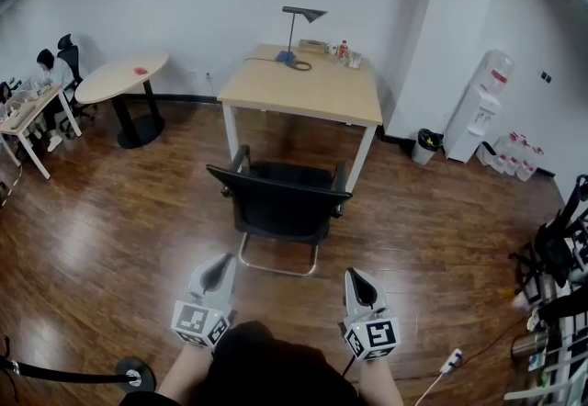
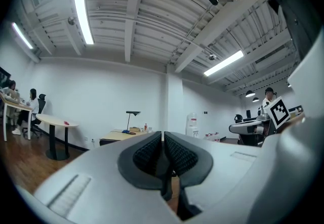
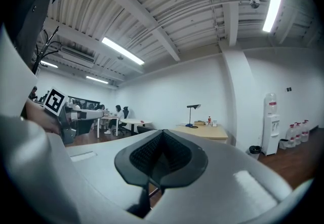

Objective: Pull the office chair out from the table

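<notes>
Office chair at near edge of table, back toward the person; only wood floor lies between it and both tongs. Left tongs and right tongs closed, empty, short of chair; desk lamp on table; water dispenser at right; only head view shows the chair whole; gripper views add ceiling lights.

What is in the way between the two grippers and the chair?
Nothing that I can see. Only wooden floor lies between the left gripper, the right gripper and the chair. The chair's back is turned towards them, in front of the table.
</notes>
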